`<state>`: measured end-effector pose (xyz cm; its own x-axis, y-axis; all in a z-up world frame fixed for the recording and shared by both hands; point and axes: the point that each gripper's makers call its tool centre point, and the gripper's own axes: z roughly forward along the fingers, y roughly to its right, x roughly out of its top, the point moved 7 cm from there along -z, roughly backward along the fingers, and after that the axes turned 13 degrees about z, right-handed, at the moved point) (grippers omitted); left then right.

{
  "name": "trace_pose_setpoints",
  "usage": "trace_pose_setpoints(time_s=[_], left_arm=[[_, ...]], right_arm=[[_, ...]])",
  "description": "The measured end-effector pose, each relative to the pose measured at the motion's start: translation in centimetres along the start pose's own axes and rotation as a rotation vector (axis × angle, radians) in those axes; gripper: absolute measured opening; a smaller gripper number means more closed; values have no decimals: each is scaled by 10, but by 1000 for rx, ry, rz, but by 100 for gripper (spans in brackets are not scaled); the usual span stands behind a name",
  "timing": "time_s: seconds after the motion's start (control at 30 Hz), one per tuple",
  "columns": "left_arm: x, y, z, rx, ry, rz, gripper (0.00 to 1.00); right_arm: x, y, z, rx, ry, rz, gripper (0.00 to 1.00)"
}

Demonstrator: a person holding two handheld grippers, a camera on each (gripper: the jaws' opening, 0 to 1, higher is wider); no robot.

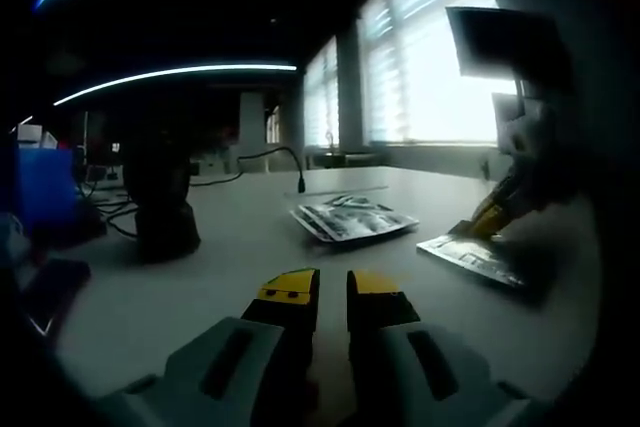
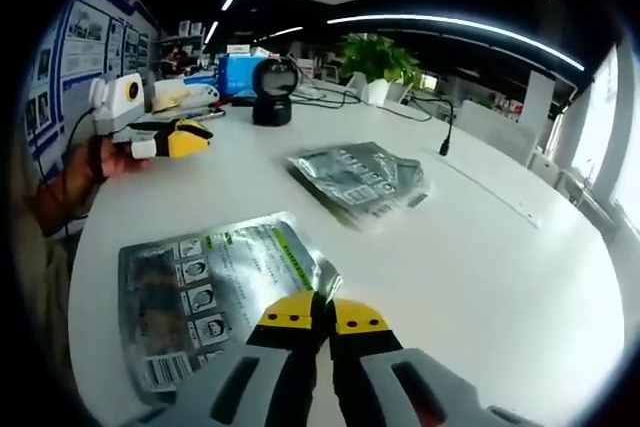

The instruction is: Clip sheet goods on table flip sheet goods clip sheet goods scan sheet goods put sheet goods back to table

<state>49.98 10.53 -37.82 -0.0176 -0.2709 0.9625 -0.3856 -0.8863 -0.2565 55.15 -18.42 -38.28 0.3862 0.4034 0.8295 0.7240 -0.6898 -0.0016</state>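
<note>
Right gripper view: the right gripper (image 2: 322,319) has its yellow-tipped jaws drawn together on the right-hand edge of a silver foil pouch (image 2: 205,292) that lies flat on the white table (image 2: 480,247), at 9 o'clock from the tips. The jaws appear to pinch the pouch margin, though the contact itself is partly hidden by the tips. The left gripper (image 2: 185,137) hovers at 10 o'clock, held in a person's hand (image 2: 115,159); at this range I cannot tell whether it is open or closed here.

Left gripper view: the left gripper (image 1: 333,292) shows its jaws nearly together with a narrow gap and nothing between them, above bare table.

Step in hand, as judged: the first clip, before the flip. A good grip takes the sealed margin rather than the filled body and bites deep enough that the slick foil does not slip when the pouch is lifted and turned over.

Surroundings: a stack of similar pouches (image 2: 358,179) lies at 12 o'clock, apart from the held one. The dark barcode scanner (image 2: 272,90) stands at 11 o'clock beyond it, with cables, a blue box (image 2: 240,72) and a potted plant (image 2: 375,59) along the far edge. The stack sits roughly between pouch and scanner, so the carry should probably pass above or beside it.
</note>
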Motion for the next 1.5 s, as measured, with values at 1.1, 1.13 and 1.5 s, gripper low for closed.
trace_pose_setpoints(time_s=[1.1,1.13,1.5], left_arm=[[1,1,0,-6,5,3,4],[1,1,0,-6,6,3,4],[1,1,0,-6,8,4,4]], right_arm=[[11,-2,-8,-51,27,-35,0],[12,-2,-10,-54,31,-28,0],[42,-8,-34,-56,128,11,0]])
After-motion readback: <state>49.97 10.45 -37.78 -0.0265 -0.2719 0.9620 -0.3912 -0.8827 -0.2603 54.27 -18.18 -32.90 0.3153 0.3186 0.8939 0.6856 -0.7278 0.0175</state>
